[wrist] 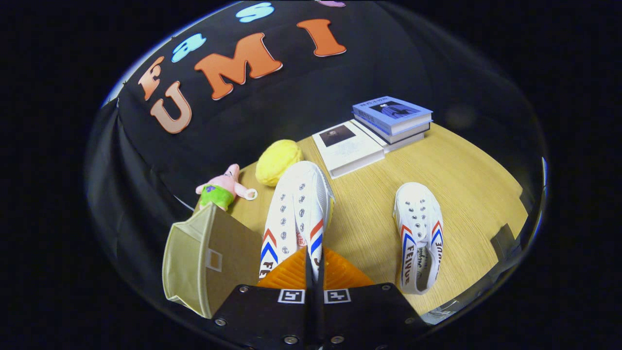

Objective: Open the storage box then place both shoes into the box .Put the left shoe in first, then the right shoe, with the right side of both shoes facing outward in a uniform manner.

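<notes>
My gripper (pixel 315 270) is shut on a white canvas shoe (pixel 299 214) with red and blue chevrons, both fingers pinching its heel opening. The shoe hangs lifted above the wooden table (pixel 466 194), toe pointing away from me. A second matching white shoe (pixel 419 233) lies flat on the table to the right, toe also pointing away. A beige storage box (pixel 209 257) stands just left of the fingers, its open lid flap tilted up toward me. Its inside is hidden from here.
A yellow plush (pixel 278 161) and a pink star plush toy (pixel 221 188) lie beyond the box near the cloth wall. Three books (pixel 374 131) sit stacked and side by side at the table's far side. A dark bracket (pixel 505 240) marks the right table edge.
</notes>
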A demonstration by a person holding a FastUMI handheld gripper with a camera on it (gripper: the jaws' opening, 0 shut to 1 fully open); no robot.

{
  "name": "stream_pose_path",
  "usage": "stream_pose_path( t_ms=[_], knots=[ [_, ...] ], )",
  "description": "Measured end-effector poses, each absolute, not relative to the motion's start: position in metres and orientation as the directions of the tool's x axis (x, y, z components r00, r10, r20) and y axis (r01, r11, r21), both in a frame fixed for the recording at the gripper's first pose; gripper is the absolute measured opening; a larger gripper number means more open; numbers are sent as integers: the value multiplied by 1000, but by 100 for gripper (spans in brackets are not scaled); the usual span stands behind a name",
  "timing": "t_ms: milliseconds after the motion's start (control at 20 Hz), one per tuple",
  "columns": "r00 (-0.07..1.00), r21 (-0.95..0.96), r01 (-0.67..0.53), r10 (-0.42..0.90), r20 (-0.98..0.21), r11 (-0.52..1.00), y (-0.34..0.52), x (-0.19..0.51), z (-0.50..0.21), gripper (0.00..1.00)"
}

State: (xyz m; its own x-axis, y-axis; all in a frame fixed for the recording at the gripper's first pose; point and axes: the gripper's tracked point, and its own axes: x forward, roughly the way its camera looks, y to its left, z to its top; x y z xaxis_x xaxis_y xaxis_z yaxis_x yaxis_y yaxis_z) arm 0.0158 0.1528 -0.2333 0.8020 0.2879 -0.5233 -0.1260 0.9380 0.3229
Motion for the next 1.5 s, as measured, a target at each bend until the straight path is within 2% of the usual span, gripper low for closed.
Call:
stream_pose_path(
  t_ms=[300, 500, 800, 1050, 1500],
  knots=[
    [813, 376, -245, 400, -422, 894, 216, 11, -170, 0],
    [786, 378, -335, 477, -393, 863, 275, 4, -160, 0],
    [716, 352, -433, 554, -425, 830, 360, -20, -181, 0],
    [694, 302, -493, 578, -429, 816, 397, -35, -207, 0],
    [648, 313, -490, 580, -494, 814, 410, -50, -243, 0]
  ],
)
